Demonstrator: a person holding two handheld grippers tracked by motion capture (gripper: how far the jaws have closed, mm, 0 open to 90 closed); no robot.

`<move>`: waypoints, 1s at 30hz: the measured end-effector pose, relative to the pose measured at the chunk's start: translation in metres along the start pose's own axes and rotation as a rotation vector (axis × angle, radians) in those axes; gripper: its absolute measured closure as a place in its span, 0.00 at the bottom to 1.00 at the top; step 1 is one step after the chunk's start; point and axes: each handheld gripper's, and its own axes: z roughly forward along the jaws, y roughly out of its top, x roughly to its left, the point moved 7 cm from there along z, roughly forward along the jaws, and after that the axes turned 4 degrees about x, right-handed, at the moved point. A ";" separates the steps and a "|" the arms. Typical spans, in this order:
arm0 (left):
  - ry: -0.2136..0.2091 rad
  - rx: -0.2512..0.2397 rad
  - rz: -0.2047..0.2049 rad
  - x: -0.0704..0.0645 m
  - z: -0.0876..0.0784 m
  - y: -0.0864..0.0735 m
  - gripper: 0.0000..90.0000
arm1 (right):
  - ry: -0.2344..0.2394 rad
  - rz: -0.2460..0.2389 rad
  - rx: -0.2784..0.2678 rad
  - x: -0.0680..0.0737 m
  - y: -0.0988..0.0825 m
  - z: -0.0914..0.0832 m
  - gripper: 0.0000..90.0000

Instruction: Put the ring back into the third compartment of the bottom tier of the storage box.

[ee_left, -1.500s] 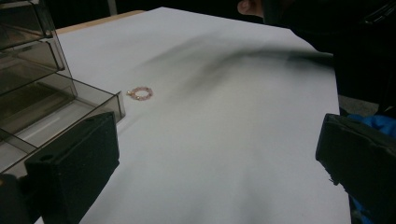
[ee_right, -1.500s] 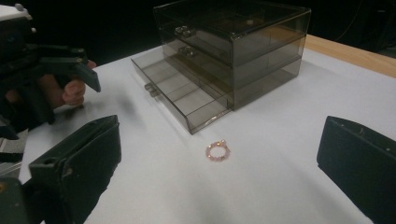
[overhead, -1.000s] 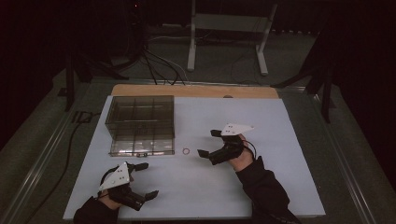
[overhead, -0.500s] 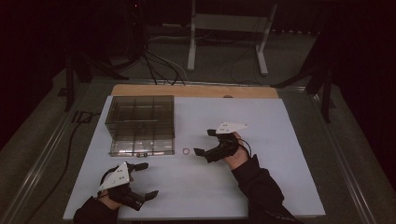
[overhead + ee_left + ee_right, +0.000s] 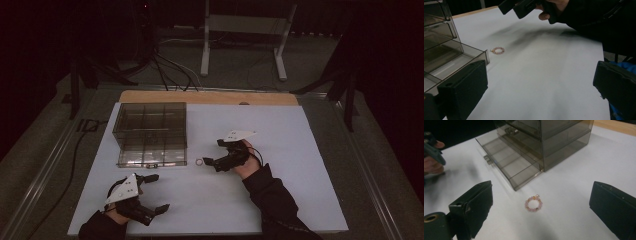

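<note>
A small ring of pink beads [image 5: 199,162] lies on the white sheet [image 5: 300,200], just off the front right corner of a smoky clear drawer box [image 5: 150,132]. The box's bottom drawer [image 5: 506,162] is pulled out. My right gripper [image 5: 212,165] is low, just right of the bead ring [image 5: 533,204]. The ring lies on the sheet between and slightly ahead of its wide jaws, untouched. Those jaws have just been closing a little. Near the front left edge, my left gripper [image 5: 159,192] is open and empty. The ring [image 5: 498,50] and the box [image 5: 439,45] lie ahead of it.
A wooden strip [image 5: 210,97] runs along the sheet's far edge. Beyond the table, a white metal stand [image 5: 240,45] and cables [image 5: 170,70] are on the dark floor. Bare sheet stretches right of my right hand.
My right gripper has moved left and down toward the bead ring. The left gripper, the ring and the box have not moved.
</note>
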 end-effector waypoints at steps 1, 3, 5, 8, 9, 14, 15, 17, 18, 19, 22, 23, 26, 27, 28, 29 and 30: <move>0.000 0.000 0.001 0.000 0.000 0.000 0.01 | -0.011 0.003 0.003 -0.001 0.000 0.002 0.07; 0.001 -0.003 0.001 0.000 0.000 0.001 0.01 | -0.024 0.010 0.008 -0.002 0.000 0.003 0.09; 0.002 0.000 0.001 0.000 0.000 0.000 0.01 | -0.053 0.029 0.028 -0.004 -0.001 0.009 0.11; 0.000 -0.003 0.002 0.000 0.000 0.001 0.01 | -0.091 0.042 0.050 -0.007 -0.003 0.014 0.16; -0.002 -0.002 0.002 -0.001 0.000 0.000 0.01 | -0.095 0.045 0.057 -0.007 -0.004 0.015 0.17; -0.001 0.000 0.002 0.000 0.000 0.000 0.01 | -0.115 0.058 0.082 -0.008 -0.007 0.020 0.27; -0.001 0.000 0.002 0.000 0.000 0.000 0.01 | -0.114 0.054 0.092 -0.008 -0.008 0.021 0.28; 0.000 0.000 0.000 0.000 0.000 0.000 0.01 | -0.119 0.051 0.109 -0.007 -0.009 0.024 0.30; 0.000 0.000 0.000 0.000 0.000 0.000 0.01 | -0.114 0.055 0.115 -0.006 -0.010 0.025 0.33; -0.001 -0.002 0.001 0.000 0.000 0.000 0.01 | -0.119 0.051 0.119 -0.006 -0.011 0.026 0.35; -0.002 0.002 0.001 0.000 0.001 0.000 0.01 | -0.122 0.059 0.129 -0.006 -0.012 0.029 0.38; -0.002 0.001 0.000 0.000 0.001 0.000 0.01 | -0.125 0.063 0.130 -0.006 -0.012 0.030 0.40; -0.001 -0.001 -0.001 0.000 0.001 0.000 0.01 | -0.126 0.065 0.132 -0.005 -0.012 0.033 0.42; 0.000 0.002 -0.001 0.000 0.001 -0.001 0.01 | -0.122 0.065 0.134 -0.004 -0.012 0.034 0.42; -0.002 0.002 -0.002 0.000 0.001 -0.001 0.01 | -0.123 0.060 0.136 -0.004 -0.012 0.035 0.43; -0.001 0.001 -0.002 0.000 0.001 0.000 0.01 | -0.126 0.058 0.140 -0.003 -0.012 0.036 0.45; 0.001 0.002 0.001 0.000 0.001 0.000 0.01 | -0.123 0.056 0.144 -0.003 -0.012 0.037 0.46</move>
